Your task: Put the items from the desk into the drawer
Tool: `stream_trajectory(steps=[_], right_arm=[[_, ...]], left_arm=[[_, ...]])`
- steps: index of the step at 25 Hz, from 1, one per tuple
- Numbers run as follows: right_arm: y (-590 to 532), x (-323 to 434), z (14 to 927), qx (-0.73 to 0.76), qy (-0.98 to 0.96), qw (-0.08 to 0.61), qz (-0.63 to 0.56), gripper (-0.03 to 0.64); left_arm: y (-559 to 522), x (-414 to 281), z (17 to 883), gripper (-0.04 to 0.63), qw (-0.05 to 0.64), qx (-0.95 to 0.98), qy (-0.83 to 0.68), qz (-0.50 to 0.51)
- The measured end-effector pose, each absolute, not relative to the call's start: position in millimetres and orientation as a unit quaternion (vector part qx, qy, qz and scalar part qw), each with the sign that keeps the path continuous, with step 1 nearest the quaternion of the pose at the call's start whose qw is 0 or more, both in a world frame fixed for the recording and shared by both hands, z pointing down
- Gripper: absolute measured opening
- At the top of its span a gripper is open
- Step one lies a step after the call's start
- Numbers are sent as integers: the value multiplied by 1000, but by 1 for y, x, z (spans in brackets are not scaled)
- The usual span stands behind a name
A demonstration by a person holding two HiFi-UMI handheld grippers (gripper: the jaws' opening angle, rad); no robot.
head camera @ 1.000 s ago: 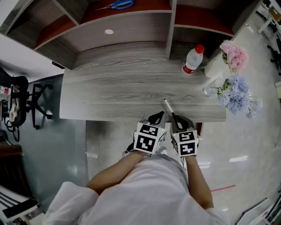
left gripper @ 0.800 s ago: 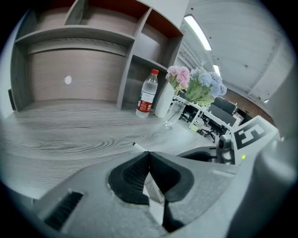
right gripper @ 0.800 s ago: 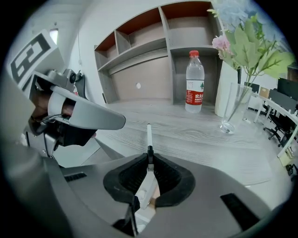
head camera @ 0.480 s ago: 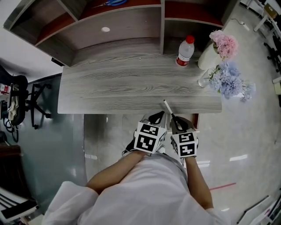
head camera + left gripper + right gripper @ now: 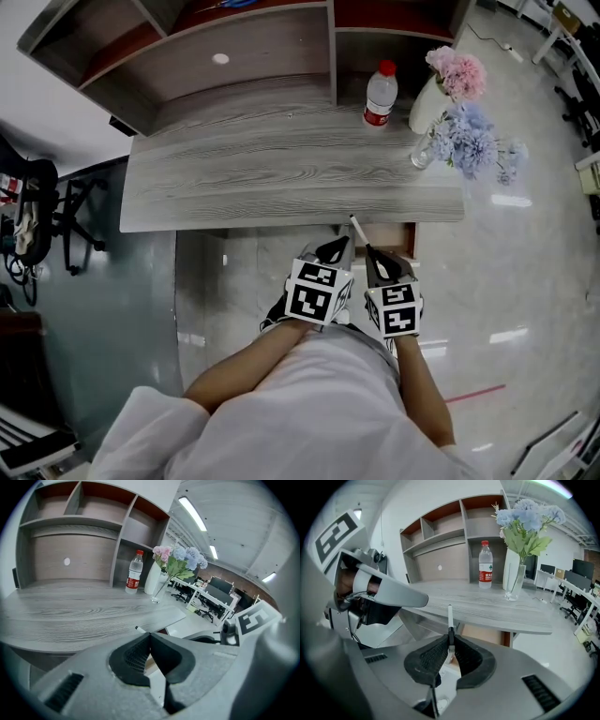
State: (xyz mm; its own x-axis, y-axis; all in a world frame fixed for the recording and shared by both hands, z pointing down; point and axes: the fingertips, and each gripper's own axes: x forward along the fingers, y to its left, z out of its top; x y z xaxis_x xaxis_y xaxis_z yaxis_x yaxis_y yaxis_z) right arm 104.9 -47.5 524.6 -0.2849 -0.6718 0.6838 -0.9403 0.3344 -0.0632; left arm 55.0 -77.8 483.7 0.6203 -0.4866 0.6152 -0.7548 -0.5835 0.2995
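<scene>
My right gripper (image 5: pixel 377 259) is shut on a slim pen (image 5: pixel 358 229) with a white tip and a dark body. The pen (image 5: pixel 450 617) sticks forward and up from between the closed jaws, pointing toward the grey wooden desk (image 5: pixel 272 178). Close on its left, my left gripper (image 5: pixel 335 251) is shut with nothing between its jaws (image 5: pixel 150 637). Both grippers hover over the floor just in front of the desk's near edge. A tan drawer front (image 5: pixel 386 238) shows under the desk's right part, right ahead of the pen.
A water bottle with a red cap (image 5: pixel 379 93) stands at the desk's back right. Beside it are a white vase of pink flowers (image 5: pixel 452 75) and a glass vase of blue flowers (image 5: pixel 462 142). Shelves (image 5: pixel 234 56) rise behind. An office chair (image 5: pixel 80 216) stands left.
The desk has slid away from me in the head view, so both grippers now sit off its near edge over the floor. The pen stays clamped in the right gripper.
</scene>
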Motion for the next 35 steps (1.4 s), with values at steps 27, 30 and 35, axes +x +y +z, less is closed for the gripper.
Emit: stream_trajectory(steps=[27, 30, 35], right_arm=[[-19, 127, 600, 540, -730, 304, 288, 38], [-28, 127, 610, 544, -723, 303, 299, 38], [-42, 130, 620, 550, -715, 307, 304, 38]], left_arm=[[-56, 30, 491, 3, 274, 846, -375, 261], [-61, 29, 494, 3, 268, 847, -371, 270], [-68, 23, 501, 3, 272, 842, -371, 280]])
